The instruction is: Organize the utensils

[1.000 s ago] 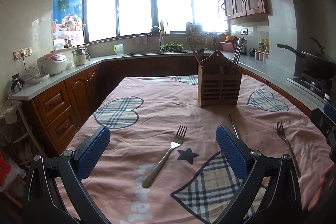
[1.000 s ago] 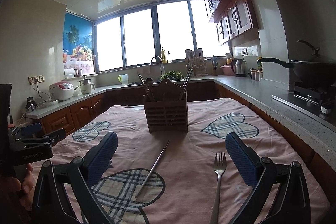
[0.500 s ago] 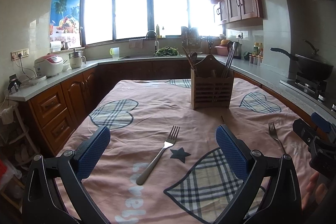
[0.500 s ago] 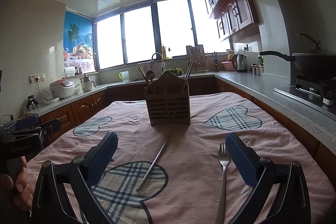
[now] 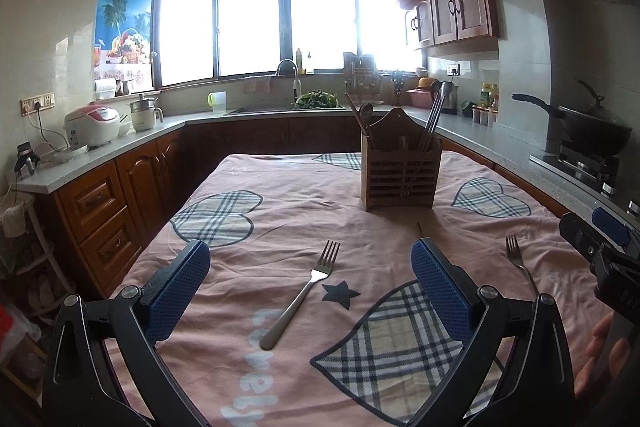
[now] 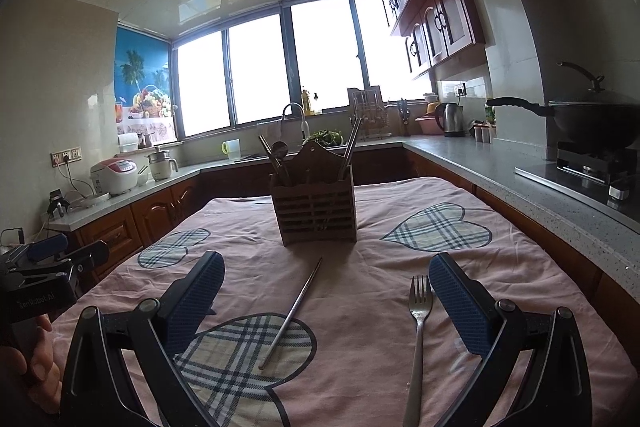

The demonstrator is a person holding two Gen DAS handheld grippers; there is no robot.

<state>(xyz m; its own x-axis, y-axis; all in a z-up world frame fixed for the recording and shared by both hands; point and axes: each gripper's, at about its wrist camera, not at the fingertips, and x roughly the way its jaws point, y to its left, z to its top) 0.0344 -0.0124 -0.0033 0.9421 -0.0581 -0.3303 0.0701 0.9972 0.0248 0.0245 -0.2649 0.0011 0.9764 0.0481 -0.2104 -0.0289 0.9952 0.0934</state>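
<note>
While both grippers point(image 5: 310, 283) point(image 6: 326, 289) gape — bare cloth point(image 6: 376, 267) between.

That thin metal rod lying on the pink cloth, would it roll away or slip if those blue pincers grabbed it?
The thin round metal rod would probably roll if nudged sideways, though the soft pink tablecloth may damp that. Its smooth, narrow shaft looks slippery, and lying flat it leaves little to grip. It looks stiff and light.
</note>
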